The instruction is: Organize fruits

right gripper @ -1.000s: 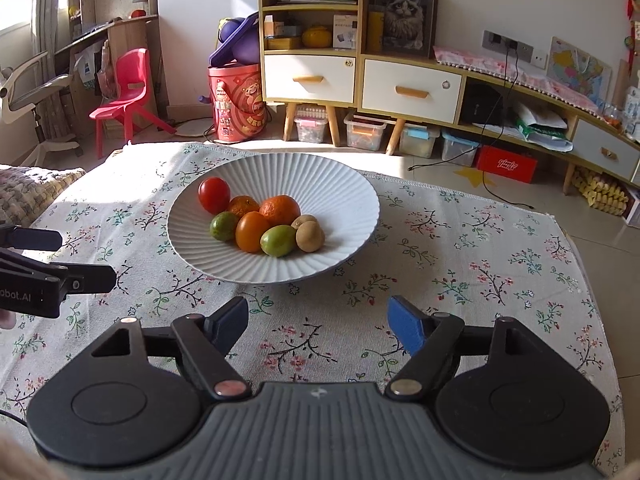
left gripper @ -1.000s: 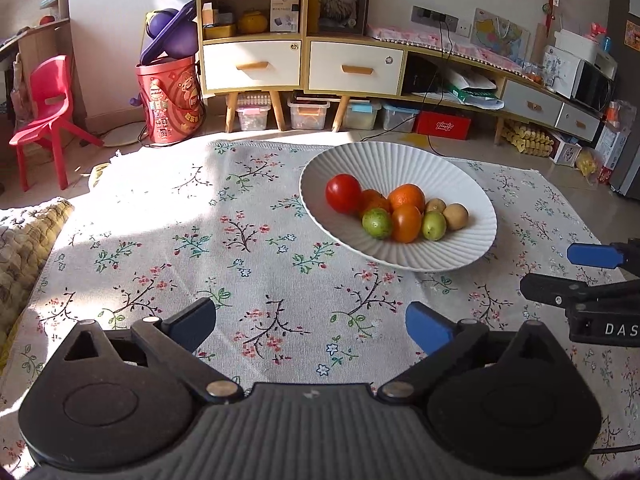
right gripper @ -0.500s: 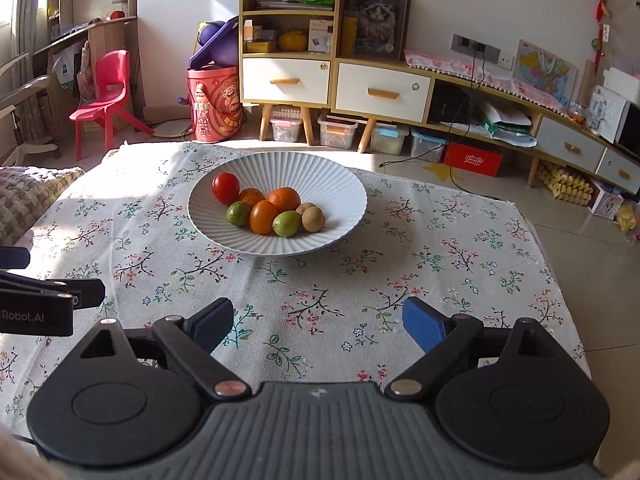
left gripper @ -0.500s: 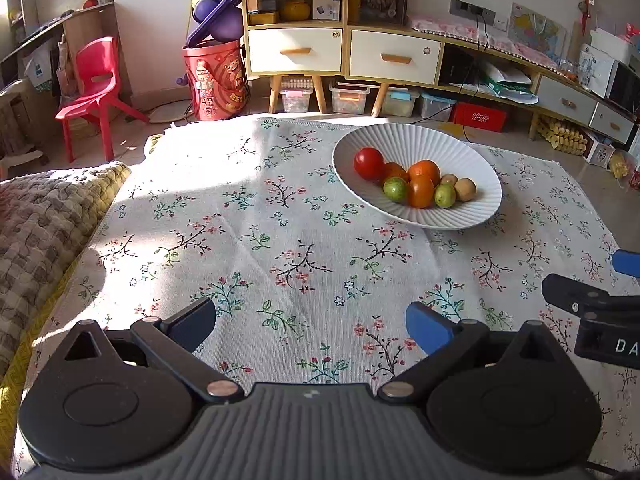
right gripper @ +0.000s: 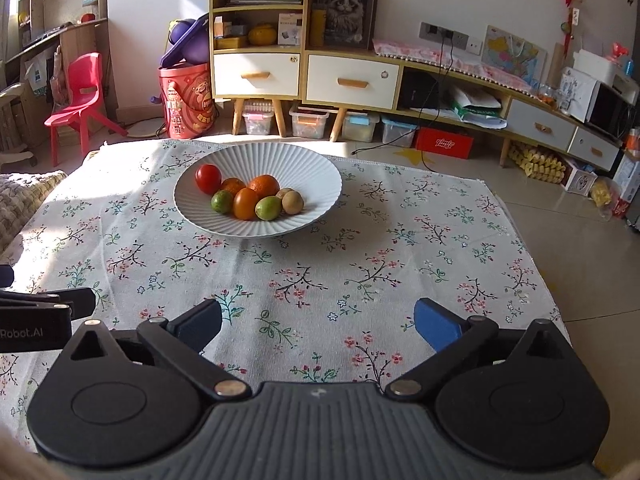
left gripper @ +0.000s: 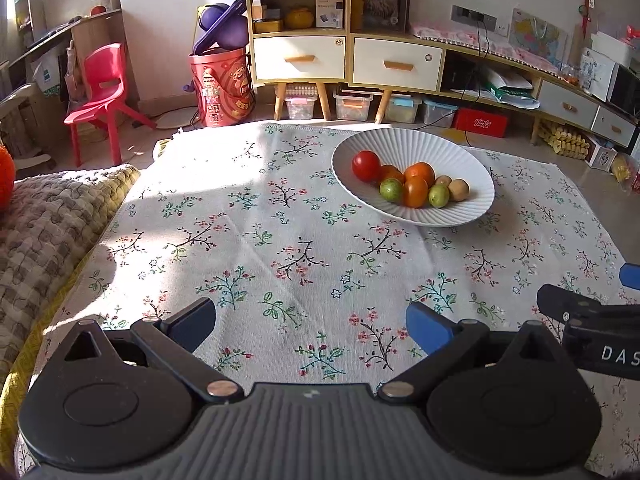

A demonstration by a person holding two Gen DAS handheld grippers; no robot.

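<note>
Over the last second both grippers have been drawn back from the bowl [left gripper: 472, 168], which now appears smaller and higher, upper right of centre in the left view and upper left of centre in the right view. No fruit is seen on the bench [left gripper: 280, 240]; sorting is judged complete. The fruits [right gripper: 250, 198] lie clustered in the bowl; the rear ones are probably kiwis. The left gripper [left gripper: 310, 326] and right gripper [right gripper: 318, 326] are held low, level, fingers spread wide, empty.
</note>
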